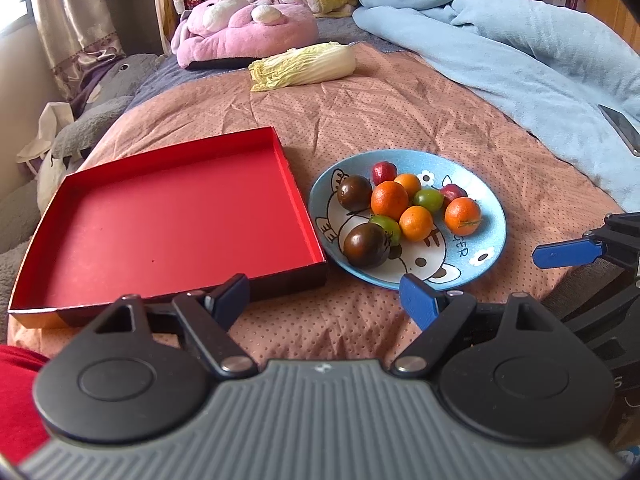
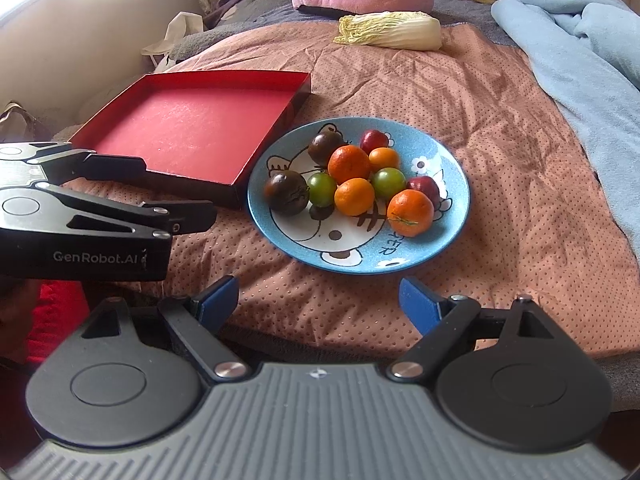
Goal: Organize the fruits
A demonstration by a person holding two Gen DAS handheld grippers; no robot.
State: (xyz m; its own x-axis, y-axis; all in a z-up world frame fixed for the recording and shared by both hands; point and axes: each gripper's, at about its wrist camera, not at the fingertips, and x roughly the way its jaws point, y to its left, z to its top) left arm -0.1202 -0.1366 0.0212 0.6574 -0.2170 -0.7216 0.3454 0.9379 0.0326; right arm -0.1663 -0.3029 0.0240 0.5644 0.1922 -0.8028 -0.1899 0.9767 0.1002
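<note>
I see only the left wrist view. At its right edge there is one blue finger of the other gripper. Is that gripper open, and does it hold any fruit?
Observer: The right gripper is open and empty. Its two blue fingers stand wide apart, short of the blue plate.
Operator: My own finger covers the plate's near rim. Does anything lie there?
Observer: No, the near rim is bare. The fruit sits further in, the nearest being a mandarin.
Operator: Where are my fingers beside the red box?
Observer: Seen from the side, the left gripper reaches along the near wall of the red box, ending short of the plate.
</note>
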